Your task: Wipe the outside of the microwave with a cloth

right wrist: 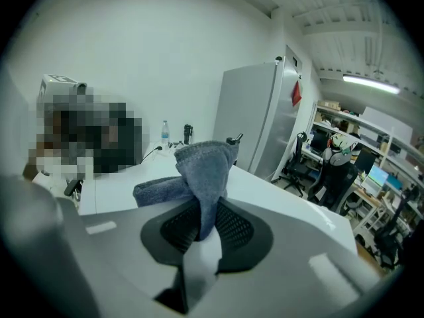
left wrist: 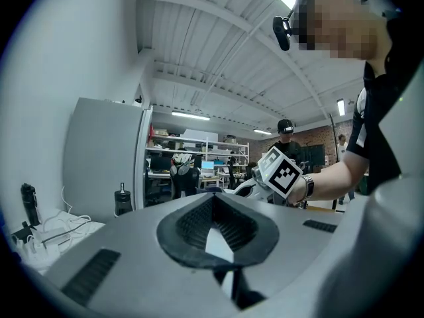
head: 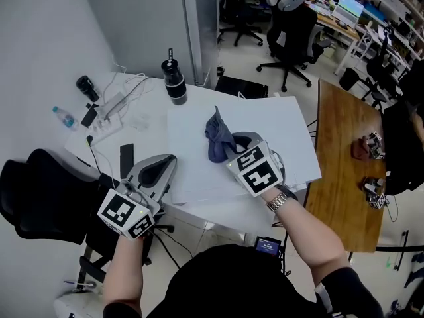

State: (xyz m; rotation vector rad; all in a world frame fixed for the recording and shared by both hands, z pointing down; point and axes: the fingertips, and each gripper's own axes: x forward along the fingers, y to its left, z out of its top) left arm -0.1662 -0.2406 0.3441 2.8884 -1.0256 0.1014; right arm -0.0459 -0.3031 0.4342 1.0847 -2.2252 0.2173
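The right gripper (right wrist: 204, 225) is closed on a cloth (right wrist: 203, 167). The pads press its lower part, and the rest of the blue-grey cloth stands up out of the jaws in a bunch, with one fold hanging to the side. In the head view this gripper is over the flat white top of the microwave (head: 278, 128), near the middle of it, and the cloth hangs just above the top or on it; I cannot tell which.

The left gripper (left wrist: 214, 225) has its jaws together and nothing is between them. It is at the left edge of the microwave, well apart from the cloth.

The microwave stands on a white table (head: 149, 105). Behind it is a black bottle (head: 175, 82). To the left lie a power strip (head: 111, 105) with white cables, a phone (head: 126, 159) and a small water bottle (head: 64, 116). A wooden table (head: 341, 151) stands on the right.
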